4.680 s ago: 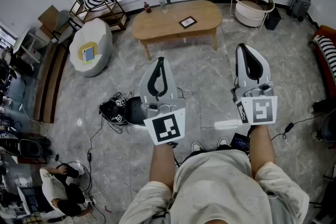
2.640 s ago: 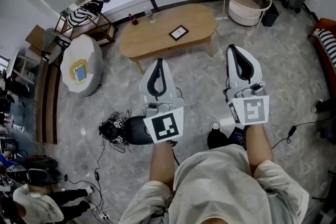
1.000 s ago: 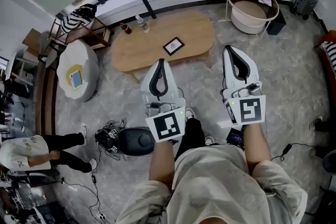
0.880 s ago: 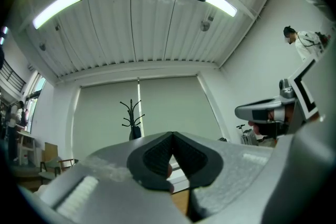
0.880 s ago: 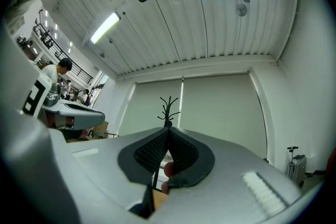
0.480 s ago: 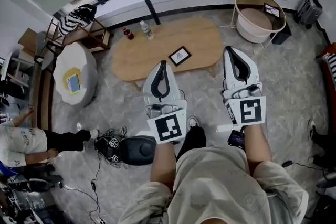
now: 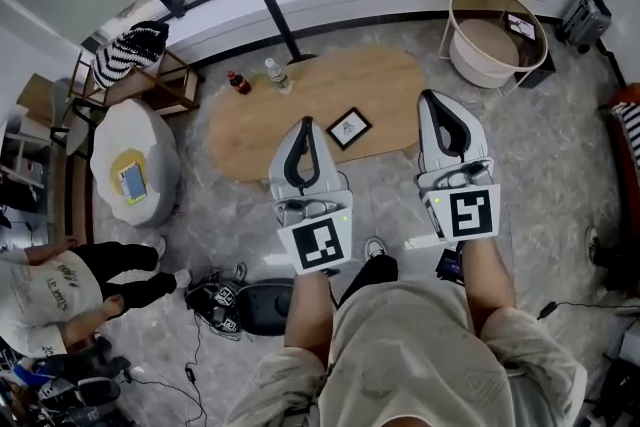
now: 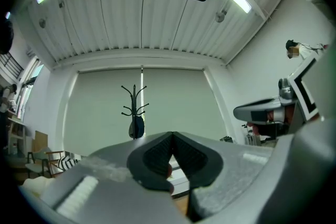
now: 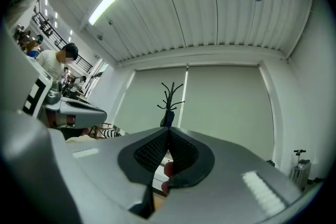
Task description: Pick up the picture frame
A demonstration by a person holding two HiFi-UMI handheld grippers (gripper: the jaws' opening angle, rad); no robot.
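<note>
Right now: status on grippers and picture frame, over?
Left gripper, right gripper: both shut, empty. Picture frame flat on table, untouched. Bottles stand apart from it; nothing blocking.

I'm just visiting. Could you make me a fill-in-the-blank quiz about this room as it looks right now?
The picture frame lies on a table made of ___.
___ bottles stand near the table's left end in the head view.
The left gripper and the right gripper each have their fingers ___, holding nothing.
Missing words: wood; two; shut.
</note>
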